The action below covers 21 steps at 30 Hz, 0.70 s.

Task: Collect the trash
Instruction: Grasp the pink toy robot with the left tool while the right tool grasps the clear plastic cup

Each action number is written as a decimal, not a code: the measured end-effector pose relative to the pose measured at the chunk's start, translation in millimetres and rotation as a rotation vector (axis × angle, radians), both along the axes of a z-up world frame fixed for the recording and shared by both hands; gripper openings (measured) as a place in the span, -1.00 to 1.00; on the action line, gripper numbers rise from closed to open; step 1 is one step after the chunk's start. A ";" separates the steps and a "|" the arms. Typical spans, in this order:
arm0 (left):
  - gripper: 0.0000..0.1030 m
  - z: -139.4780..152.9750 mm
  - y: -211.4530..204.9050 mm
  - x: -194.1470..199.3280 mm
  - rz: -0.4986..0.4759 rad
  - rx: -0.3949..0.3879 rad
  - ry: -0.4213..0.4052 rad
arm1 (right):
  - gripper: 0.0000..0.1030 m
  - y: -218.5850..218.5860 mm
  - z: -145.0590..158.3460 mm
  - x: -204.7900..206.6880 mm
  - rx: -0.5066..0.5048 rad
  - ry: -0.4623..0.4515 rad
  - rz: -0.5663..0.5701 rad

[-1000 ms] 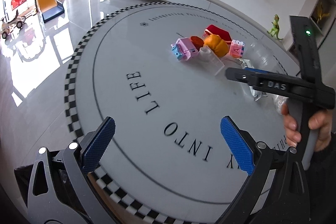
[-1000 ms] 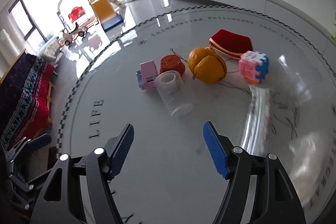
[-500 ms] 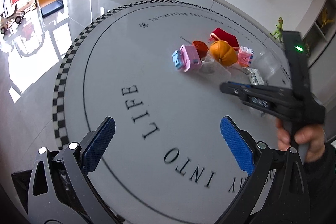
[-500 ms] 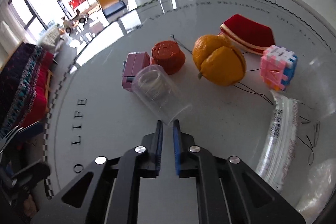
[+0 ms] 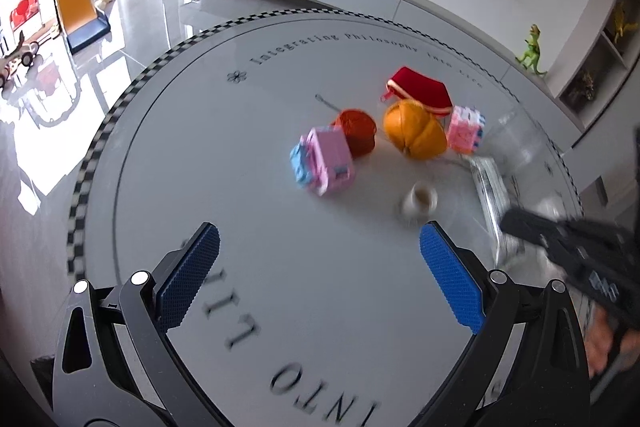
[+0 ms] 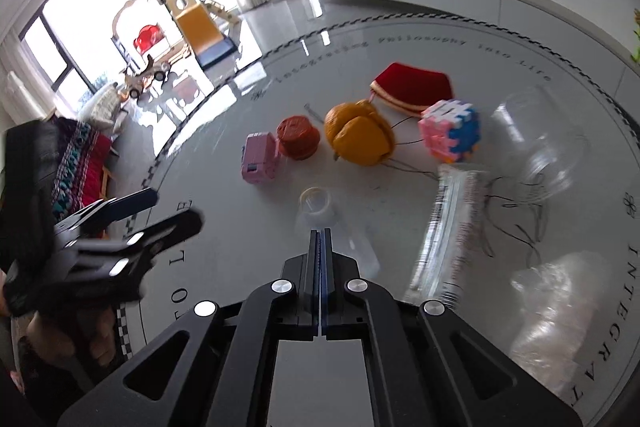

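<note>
We see the right hand-held gripper (image 6: pixel 320 239) pinching the rim of a clear plastic cup (image 6: pixel 320 211); its body is blurred and partly hidden behind the fingers. The left hand-held gripper (image 5: pixel 316 267) is spread wide above the surface (image 5: pixel 240 167). Beyond lie a crumpled wrapper (image 6: pixel 456 223), pink toy (image 6: pixel 260 157), orange peel (image 6: pixel 358 137), and red pouch (image 6: pixel 412 89).

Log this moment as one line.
left gripper: open, empty | right gripper: shut on clear plastic cup | second clear cup, plastic wrapper: on table
</note>
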<state>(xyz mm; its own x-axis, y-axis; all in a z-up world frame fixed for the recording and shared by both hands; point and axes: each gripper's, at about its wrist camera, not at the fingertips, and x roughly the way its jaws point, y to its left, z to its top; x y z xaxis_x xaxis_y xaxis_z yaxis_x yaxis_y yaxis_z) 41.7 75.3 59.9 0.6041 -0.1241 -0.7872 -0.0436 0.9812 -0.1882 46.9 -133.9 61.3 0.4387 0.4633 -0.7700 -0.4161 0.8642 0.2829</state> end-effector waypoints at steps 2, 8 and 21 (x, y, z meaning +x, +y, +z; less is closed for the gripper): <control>0.88 -0.8 -3.4 14.8 0.009 -0.001 0.001 | -0.99 -5.4 4.3 0.6 0.014 -0.003 -0.013; 0.88 -14.9 -16.2 57.5 0.017 0.045 0.037 | -0.98 -10.5 3.9 3.7 0.040 0.019 0.030; -0.17 -38.0 0.0 74.7 0.035 -0.020 0.094 | -0.77 10.0 -16.2 -1.8 0.001 0.040 0.113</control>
<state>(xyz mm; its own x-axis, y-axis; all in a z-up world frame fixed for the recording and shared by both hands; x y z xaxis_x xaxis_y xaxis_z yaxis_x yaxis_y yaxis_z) 116.4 75.3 21.9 0.5322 -0.1204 -0.8380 -0.0957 0.9749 -0.2009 45.2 -123.9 45.1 0.3526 0.5088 -0.7854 -0.4996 0.8120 0.3018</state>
